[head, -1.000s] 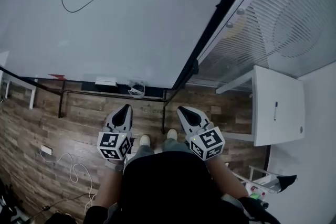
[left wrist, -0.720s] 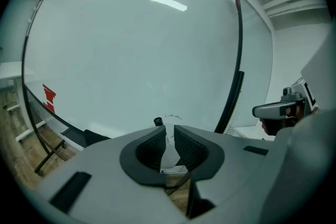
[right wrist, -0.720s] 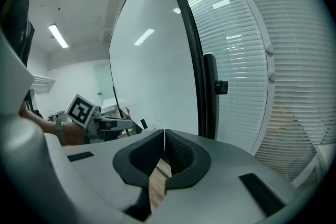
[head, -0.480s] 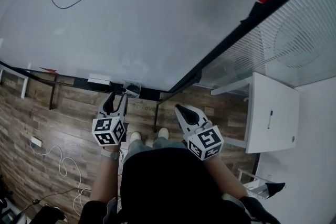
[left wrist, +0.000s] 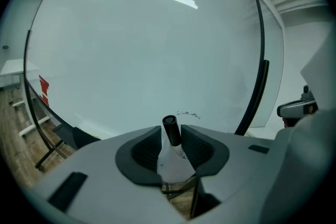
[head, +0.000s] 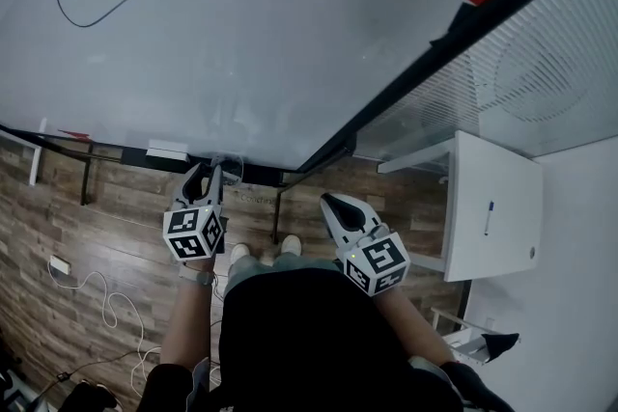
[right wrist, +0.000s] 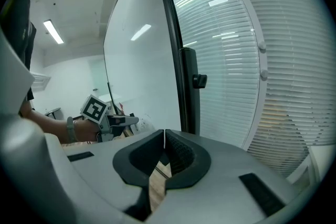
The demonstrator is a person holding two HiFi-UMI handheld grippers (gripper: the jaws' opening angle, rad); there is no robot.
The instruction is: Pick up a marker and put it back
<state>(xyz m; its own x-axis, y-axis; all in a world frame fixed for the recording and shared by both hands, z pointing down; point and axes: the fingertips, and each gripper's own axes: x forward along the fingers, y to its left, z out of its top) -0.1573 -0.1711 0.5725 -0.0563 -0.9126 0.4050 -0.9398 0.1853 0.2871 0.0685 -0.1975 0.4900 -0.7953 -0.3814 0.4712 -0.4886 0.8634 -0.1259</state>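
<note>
While near whiteboard (head: pixel 241 34), left gripper (head: pixel 206 174) jaws newly clamped on marker (left wrist: pixel 170 131); right gripper (head: pixel 330 201) jaws together.

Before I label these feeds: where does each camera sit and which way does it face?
Head view: on the head, steeply down at whiteboard; left gripper, right gripper, forearms show.
Left gripper view: on that gripper, facing whiteboard; jaws have just closed on a marker.
Right gripper view: on that gripper, facing blinds; jaws shut.
Shared: left gripper, in head and right gripper views.
</note>
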